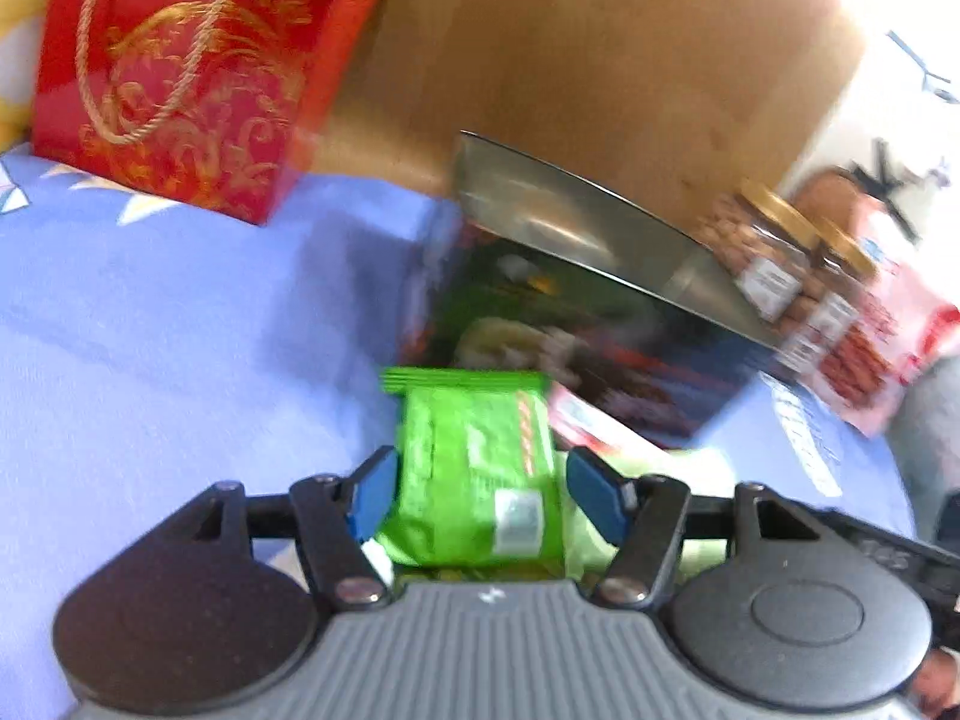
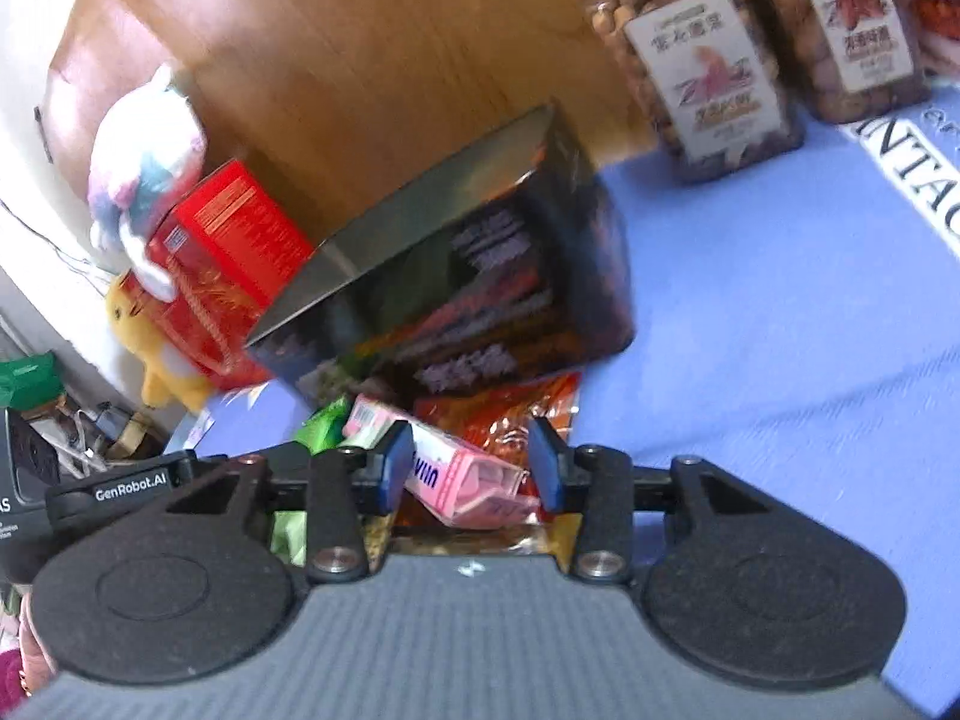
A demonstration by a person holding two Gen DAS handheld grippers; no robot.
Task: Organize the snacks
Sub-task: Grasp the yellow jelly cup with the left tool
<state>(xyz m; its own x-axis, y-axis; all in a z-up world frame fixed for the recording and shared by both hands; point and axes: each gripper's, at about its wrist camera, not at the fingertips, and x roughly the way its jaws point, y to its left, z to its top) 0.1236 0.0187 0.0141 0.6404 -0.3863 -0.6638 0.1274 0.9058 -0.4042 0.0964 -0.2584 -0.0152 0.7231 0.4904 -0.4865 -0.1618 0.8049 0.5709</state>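
Observation:
My left gripper point(image 1: 477, 489) is shut on a green snack packet point(image 1: 474, 468), which it holds above the blue cloth in front of a dark open box point(image 1: 576, 324). My right gripper point(image 2: 471, 471) is shut on a pink carton point(image 2: 456, 480), over an orange snack bag point(image 2: 510, 414) and a green packet point(image 2: 324, 429) lying beside the same dark box point(image 2: 474, 276). The pink carton also shows in the left wrist view point(image 1: 594, 426), beside the green packet.
A red gift bag point(image 1: 180, 78) stands at the back left. Two nut jars point(image 2: 696, 60) stand at the back on the blue cloth point(image 2: 780, 300). A red box point(image 2: 222, 258) and plush toys point(image 2: 144, 162) lie left of the dark box. A wooden headboard point(image 1: 600, 48) is behind.

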